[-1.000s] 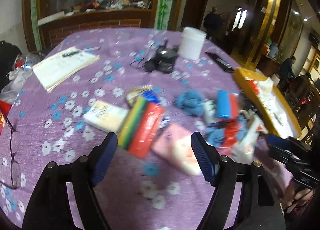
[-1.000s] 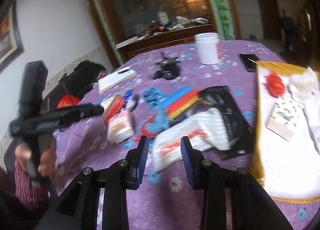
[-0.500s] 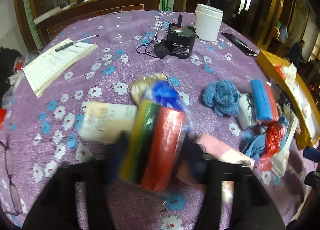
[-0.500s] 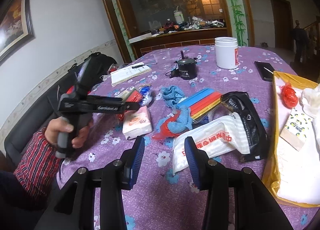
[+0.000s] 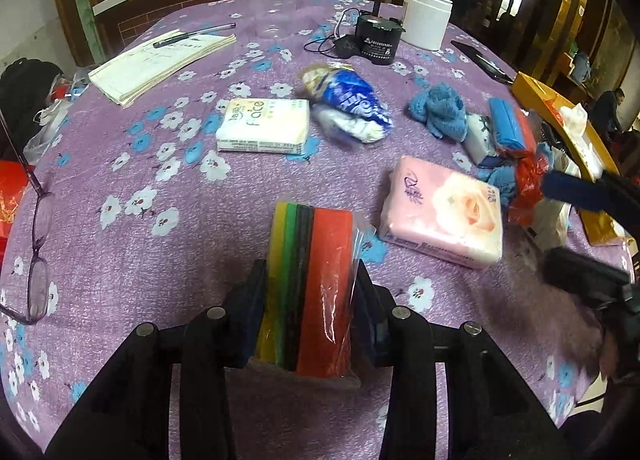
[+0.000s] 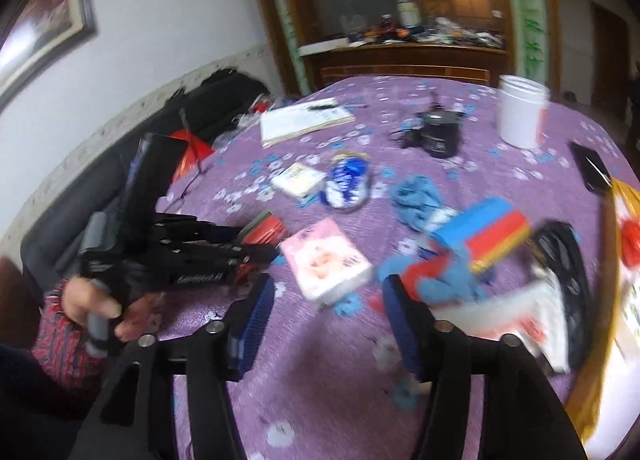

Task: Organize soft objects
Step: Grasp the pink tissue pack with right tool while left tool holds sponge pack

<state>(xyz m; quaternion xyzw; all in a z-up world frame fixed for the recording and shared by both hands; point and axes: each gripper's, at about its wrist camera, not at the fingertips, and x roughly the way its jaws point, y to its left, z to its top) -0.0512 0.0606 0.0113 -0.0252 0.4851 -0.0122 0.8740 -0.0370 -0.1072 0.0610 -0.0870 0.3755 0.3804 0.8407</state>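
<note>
My left gripper (image 5: 310, 292) is shut on a wrapped pack of yellow, green and red sponges (image 5: 314, 280), held over the purple flowered tablecloth (image 5: 160, 260). A pink tissue pack (image 5: 442, 212) lies to its right, a white tissue pack (image 5: 264, 125) and a blue-white bag (image 5: 352, 108) beyond. A blue cloth (image 5: 440, 110) and a second sponge pack (image 5: 510, 128) lie far right. My right gripper (image 6: 326, 300) is open and empty, near the pink tissue pack (image 6: 324, 262). The left gripper (image 6: 248, 248) with its sponges (image 6: 266, 230) shows there too.
A notebook with a pen (image 5: 160, 60), a clear cup (image 5: 274, 14), a black motor (image 5: 378, 40) and a white jar (image 5: 426, 18) stand at the back. Glasses (image 5: 38, 252) lie at the left edge. A yellow tray (image 5: 560, 116) sits at the right. A black pouch (image 6: 560, 256) lies near it.
My left gripper closed on the sponge pack and pulled it back toward the near edge. My right gripper opened wider and swung left toward the pink tissue pack.
</note>
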